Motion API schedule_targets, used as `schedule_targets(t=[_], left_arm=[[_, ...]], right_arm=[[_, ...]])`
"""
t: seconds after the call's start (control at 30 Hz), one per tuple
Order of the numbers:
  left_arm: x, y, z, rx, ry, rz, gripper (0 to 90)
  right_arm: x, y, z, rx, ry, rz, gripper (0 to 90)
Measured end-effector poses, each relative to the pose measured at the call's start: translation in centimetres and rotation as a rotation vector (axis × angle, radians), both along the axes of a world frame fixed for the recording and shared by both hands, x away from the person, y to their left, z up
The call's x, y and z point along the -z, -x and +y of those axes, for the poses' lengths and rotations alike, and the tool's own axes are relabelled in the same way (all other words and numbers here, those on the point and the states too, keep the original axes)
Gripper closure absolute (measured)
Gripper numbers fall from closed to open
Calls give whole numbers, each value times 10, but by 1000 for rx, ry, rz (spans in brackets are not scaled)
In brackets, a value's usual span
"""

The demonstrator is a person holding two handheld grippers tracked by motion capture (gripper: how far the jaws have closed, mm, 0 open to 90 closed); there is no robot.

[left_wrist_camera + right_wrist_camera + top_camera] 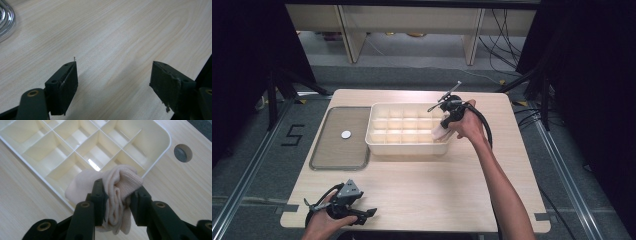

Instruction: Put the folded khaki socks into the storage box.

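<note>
Right claw (117, 202) is clamping a bunched, pale pink sock (117, 185) and holding it over the near right corner of the white divider tray (377, 142); in my judgement the placing step is underway. Next move calls for lowering the sock into one corner compartment, then parting the jaws. Left claw (113, 82) is resting with jaws apart and empty above the tabletop (432, 190), well short of the tray; no readable label on sock or tray.

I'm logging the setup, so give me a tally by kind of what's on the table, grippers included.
Divided white organiser box: 1
Metal tray: 1
White disc on the tray: 1
Rolled pale cloth, held: 1
Grippers, left and right: 2
Total: 6
</note>
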State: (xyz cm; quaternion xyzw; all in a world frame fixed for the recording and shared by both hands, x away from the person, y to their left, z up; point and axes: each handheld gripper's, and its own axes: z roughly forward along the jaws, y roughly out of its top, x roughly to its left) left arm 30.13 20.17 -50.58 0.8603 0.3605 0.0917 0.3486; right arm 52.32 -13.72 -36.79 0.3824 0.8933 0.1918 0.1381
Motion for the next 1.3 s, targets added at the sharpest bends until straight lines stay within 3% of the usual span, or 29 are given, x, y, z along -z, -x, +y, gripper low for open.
schedule_targets(t=[0.3, 1.07, 1.13, 1.3], left_arm=[[0, 0, 0, -4, 6, 6, 220], [1, 1, -1, -13, 7, 11, 221], [1, 1, -1, 7, 6, 9, 222], [0, 0, 0, -4, -1, 3, 223]], right_arm=[[16, -10, 5, -4, 30, 1, 688], [41, -6, 27, -70, 232, -42, 687], [43, -6, 29, -88, 248, -46, 687], [57, -7, 31, -110, 259, -16, 688]])
